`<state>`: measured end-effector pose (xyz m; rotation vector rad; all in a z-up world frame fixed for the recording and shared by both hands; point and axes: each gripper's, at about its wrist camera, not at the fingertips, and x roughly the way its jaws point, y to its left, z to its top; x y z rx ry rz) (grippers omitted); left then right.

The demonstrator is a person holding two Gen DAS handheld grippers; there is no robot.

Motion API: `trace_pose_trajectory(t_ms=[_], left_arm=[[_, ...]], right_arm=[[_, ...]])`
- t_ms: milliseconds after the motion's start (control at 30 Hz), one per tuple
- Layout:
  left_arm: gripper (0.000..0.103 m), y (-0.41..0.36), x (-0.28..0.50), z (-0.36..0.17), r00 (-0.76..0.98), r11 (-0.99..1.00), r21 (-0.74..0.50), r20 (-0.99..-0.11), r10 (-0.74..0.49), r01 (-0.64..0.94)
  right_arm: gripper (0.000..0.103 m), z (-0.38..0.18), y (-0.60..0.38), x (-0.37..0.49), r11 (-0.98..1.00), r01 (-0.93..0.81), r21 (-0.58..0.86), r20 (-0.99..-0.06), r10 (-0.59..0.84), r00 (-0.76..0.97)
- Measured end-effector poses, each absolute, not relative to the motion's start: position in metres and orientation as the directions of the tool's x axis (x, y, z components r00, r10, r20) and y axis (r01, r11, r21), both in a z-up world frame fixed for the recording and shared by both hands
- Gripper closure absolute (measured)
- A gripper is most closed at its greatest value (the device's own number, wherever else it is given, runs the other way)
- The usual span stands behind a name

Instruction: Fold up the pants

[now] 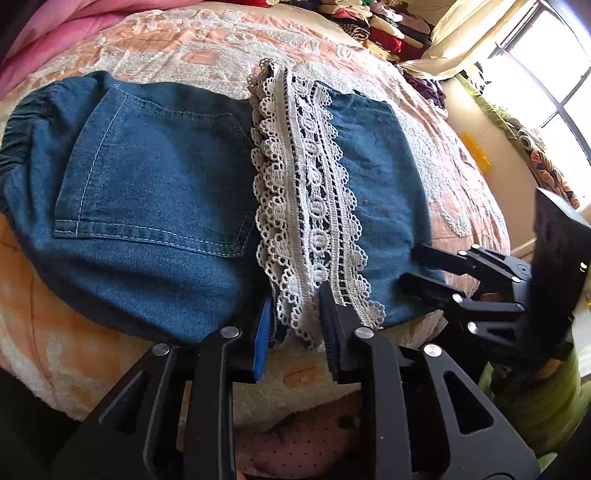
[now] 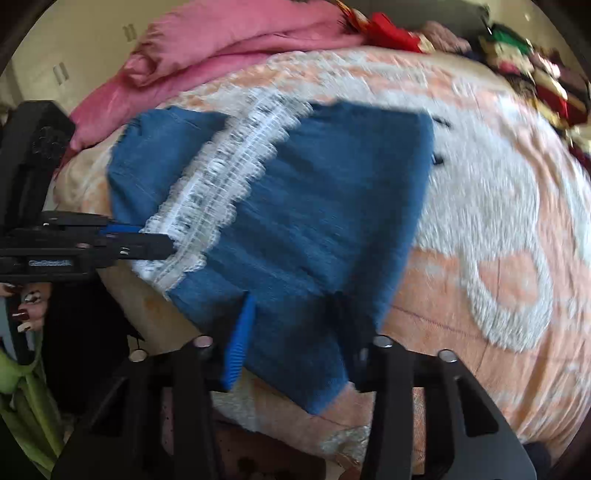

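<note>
Home bedroom: bed w/ peach-and-white bedspread (image 1: 207, 51), pink blanket (image 2: 221, 40) bunched at its far left, piles of folded clothes (image 1: 384, 26) far right, curtain (image 1: 476, 33) beside sunlit window (image 1: 554, 85).

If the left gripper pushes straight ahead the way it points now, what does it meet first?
Probably the white lace trim on the denim pants. The left gripper already has the lace's near end between its jaws, so going on would press into that fabric and the bed cover beneath.
</note>
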<state>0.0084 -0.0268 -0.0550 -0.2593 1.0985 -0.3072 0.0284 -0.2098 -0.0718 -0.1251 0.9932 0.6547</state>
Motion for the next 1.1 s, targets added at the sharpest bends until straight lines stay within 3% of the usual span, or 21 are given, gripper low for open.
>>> trace_pose_trajectory(t_ms=[133, 200, 367, 433, 500, 533, 867, 967, 1100], left_arm=[[0.083, -0.028, 0.009, -0.052, 0.428, 0.929, -0.35, -0.827, -0.366, 0.117], [0.076, -0.03, 0.006, -0.043, 0.455, 0.935, -0.33, -0.818, -0.352, 0.131], [0.075, -0.025, -0.003, -0.021, 0.517, 0.941, -0.305, -0.787, -0.336, 0.147], [0.076, -0.028, -0.005, -0.014, 0.532, 0.939, -0.301, -0.775, -0.341, 0.163], [0.091, -0.036, -0.007, -0.01, 0.534, 0.936, -0.295, -0.769, -0.351, 0.19], [0.092, -0.044, -0.007, -0.01, 0.53, 0.933, -0.292, -0.768, -0.359, 0.21], [0.092, -0.057, 0.006, -0.039, 0.459, 0.938, -0.272, -0.82, -0.343, 0.215], [0.092, -0.056, 0.006, -0.041, 0.456, 0.936, -0.278, -0.819, -0.348, 0.215], [0.092, -0.054, 0.007, -0.041, 0.454, 0.932, -0.291, -0.816, -0.359, 0.215]], right_arm=[[0.069, -0.07, -0.213, 0.029, 0.806, -0.561, 0.192, -0.808, 0.454, 0.376], [0.069, -0.066, -0.214, 0.028, 0.805, -0.56, 0.194, -0.805, 0.457, 0.378], [0.068, -0.046, -0.228, 0.024, 0.808, -0.549, 0.213, -0.757, 0.492, 0.43], [0.068, -0.038, -0.23, 0.025, 0.804, -0.554, 0.214, -0.742, 0.503, 0.444], [0.071, -0.033, -0.228, 0.03, 0.796, -0.569, 0.208, -0.736, 0.51, 0.445], [0.073, -0.031, -0.226, 0.033, 0.792, -0.576, 0.204, -0.735, 0.512, 0.444], [0.074, -0.045, -0.157, 0.068, 0.713, -0.691, 0.118, -0.79, 0.489, 0.37], [0.089, -0.061, -0.147, 0.073, 0.731, -0.682, 0.038, -0.831, 0.402, 0.385], [0.102, -0.064, -0.163, 0.084, 0.781, -0.624, 0.028, -0.826, 0.37, 0.426]])
